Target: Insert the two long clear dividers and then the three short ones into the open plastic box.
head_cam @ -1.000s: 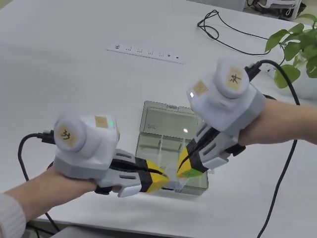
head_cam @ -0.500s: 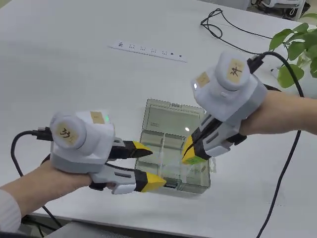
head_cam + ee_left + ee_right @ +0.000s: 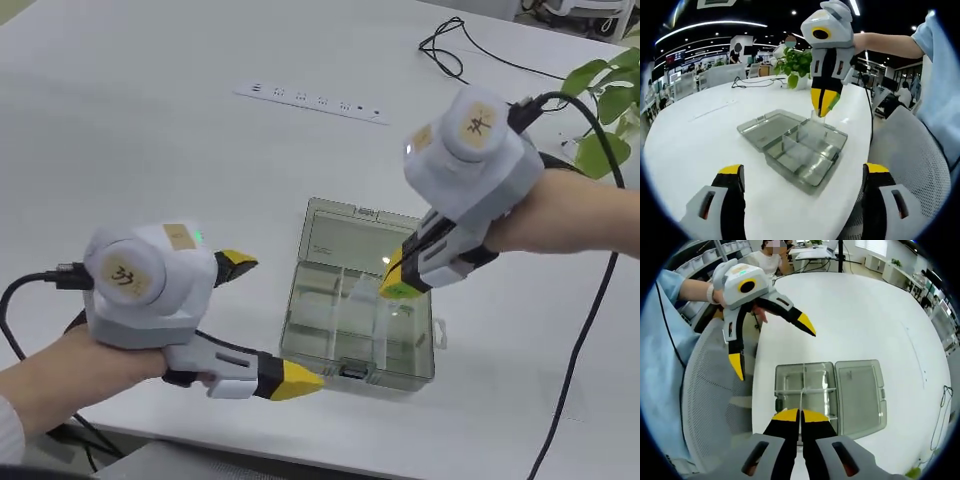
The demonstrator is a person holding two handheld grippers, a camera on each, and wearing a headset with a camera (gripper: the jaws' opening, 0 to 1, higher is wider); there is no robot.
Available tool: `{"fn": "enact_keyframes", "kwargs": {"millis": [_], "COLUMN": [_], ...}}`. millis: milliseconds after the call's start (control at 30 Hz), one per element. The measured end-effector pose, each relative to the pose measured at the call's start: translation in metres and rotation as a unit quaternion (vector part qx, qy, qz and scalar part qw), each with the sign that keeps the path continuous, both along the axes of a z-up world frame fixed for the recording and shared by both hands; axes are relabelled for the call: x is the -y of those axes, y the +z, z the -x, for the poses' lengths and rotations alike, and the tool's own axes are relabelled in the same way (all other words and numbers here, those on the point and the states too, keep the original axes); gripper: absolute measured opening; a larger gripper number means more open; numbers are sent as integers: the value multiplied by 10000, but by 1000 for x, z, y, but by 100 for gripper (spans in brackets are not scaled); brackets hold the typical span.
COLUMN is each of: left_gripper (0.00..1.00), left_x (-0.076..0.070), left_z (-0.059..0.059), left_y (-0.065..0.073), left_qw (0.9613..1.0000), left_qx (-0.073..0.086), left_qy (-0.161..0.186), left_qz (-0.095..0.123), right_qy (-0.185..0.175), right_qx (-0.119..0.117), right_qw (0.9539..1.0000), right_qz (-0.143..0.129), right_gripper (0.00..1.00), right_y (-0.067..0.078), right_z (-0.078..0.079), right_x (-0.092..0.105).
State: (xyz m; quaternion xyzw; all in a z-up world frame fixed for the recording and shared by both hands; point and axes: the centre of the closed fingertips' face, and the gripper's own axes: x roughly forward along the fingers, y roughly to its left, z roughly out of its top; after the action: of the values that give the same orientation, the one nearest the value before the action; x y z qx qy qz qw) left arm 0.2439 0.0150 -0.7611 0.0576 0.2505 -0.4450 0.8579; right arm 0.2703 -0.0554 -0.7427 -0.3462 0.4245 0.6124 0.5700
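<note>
Your left gripper (image 3: 268,320) hangs off the box's near-left corner, jaws spread wide, holding nothing. Your right gripper (image 3: 398,288) has its yellow-tipped jaws pinched onto a thin clear plastic divider (image 3: 800,402), held edge-down over the tray half of the open clear plastic box (image 3: 400,372). The box sits on the white table (image 3: 150,150), lid flat behind.

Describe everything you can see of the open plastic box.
The plastic box is translucent, greyish-clear, and sits flat on the white table near its front edge. Its hinged lid lies open flat behind the tray. Fitted dividers already split the tray into compartments. The right gripper, shut on a clear divider, reaches into it.
</note>
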Motion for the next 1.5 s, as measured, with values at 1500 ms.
{"fn": "enact_keyframes", "kwargs": {"millis": [1500], "left_gripper": [92], "left_x": [-10], "left_z": [9], "left_y": [-10], "left_qw": [9994], "left_qx": [-256], "left_qy": [160], "left_qz": [137], "right_qy": [238], "right_qx": [71], "right_qw": [9997], "right_qz": [-33], "right_gripper": [2], "right_y": [-15], "right_z": [6], "right_x": [-6]}}
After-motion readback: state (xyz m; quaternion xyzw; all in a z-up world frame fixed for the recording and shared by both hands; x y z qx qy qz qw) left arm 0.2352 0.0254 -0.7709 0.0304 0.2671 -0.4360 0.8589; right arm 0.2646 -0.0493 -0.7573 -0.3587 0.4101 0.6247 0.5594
